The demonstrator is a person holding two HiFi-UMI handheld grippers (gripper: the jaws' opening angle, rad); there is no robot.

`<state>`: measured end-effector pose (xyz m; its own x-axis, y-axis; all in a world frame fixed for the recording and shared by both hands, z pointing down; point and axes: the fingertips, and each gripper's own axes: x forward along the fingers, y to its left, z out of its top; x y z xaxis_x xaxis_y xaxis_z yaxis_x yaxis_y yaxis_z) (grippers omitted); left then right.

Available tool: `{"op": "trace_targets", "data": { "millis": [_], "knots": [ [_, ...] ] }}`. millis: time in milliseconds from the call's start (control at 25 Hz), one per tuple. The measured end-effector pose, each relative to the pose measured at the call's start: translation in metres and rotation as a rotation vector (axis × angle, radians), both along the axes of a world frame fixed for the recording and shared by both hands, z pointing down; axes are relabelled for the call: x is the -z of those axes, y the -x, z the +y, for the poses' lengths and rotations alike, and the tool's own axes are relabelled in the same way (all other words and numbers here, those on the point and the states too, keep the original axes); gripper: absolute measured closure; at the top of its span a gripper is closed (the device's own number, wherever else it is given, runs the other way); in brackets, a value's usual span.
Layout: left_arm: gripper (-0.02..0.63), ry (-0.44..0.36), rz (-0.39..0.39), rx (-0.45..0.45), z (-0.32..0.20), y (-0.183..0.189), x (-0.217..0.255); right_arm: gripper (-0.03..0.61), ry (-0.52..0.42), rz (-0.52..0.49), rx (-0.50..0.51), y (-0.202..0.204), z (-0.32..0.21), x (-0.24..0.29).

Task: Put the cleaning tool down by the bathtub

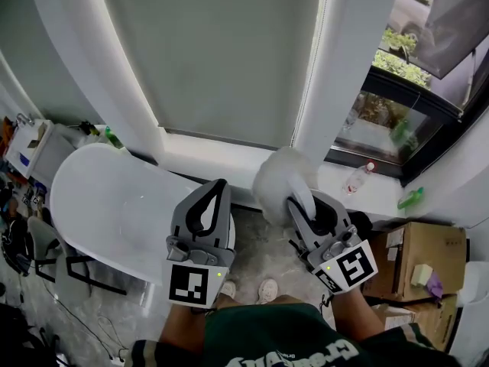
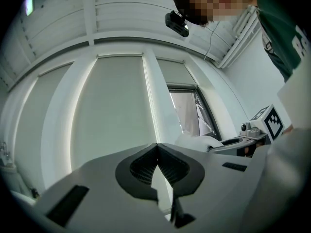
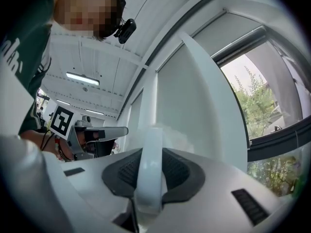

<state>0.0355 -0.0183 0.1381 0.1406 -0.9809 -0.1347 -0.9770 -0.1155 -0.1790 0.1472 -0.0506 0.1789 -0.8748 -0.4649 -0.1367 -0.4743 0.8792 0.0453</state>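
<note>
As my right gripper (image 1: 306, 203) clamps the duster (image 1: 277, 176) by its handle, head forward, it sits right of the tub (image 1: 99, 205); my left gripper (image 1: 216, 186), closed and empty, is nearer the tub.

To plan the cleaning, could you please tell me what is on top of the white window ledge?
On the white window ledge a clear plastic bottle lies, with a green object at its right end. The fluffy white duster covers the ledge's middle.

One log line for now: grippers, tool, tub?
left gripper: shut, empty | right gripper: shut on fluffy white duster | white oval bathtub: at left | duster: not yet down
</note>
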Motion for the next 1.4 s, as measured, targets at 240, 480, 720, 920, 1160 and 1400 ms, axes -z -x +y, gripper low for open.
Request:
{"op": "trace_targets", "data": {
  "millis": [240, 480, 720, 920, 1160, 1400],
  "knots": [
    [0.607, 0.013, 0.004, 0.035, 0.001, -0.007, -0.009, 0.482, 0.006, -0.009, 0.031, -0.006, -0.001, -0.005],
    [0.607, 0.035, -0.004, 0.056, 0.003, -0.009, -0.02, 0.482, 0.022, -0.019, 0.041, -0.011, -0.002, -0.016],
    [0.607, 0.068, -0.011, 0.063, 0.001, -0.001, -0.032, 0.482, 0.062, -0.03, 0.069, -0.001, -0.008, -0.027],
    [0.607, 0.091, -0.031, 0.065, -0.011, 0.011, -0.042, 0.482, 0.047, -0.016, 0.07, 0.013, -0.02, -0.032],
    [0.607, 0.083, -0.047, 0.034, -0.041, 0.034, -0.046, 0.482, 0.053, -0.004, 0.069, 0.042, -0.043, -0.035],
    [0.607, 0.094, -0.013, 0.004, -0.083, 0.06, -0.054, 0.482, 0.059, 0.026, 0.045, 0.072, -0.08, -0.044]
  ]
}}
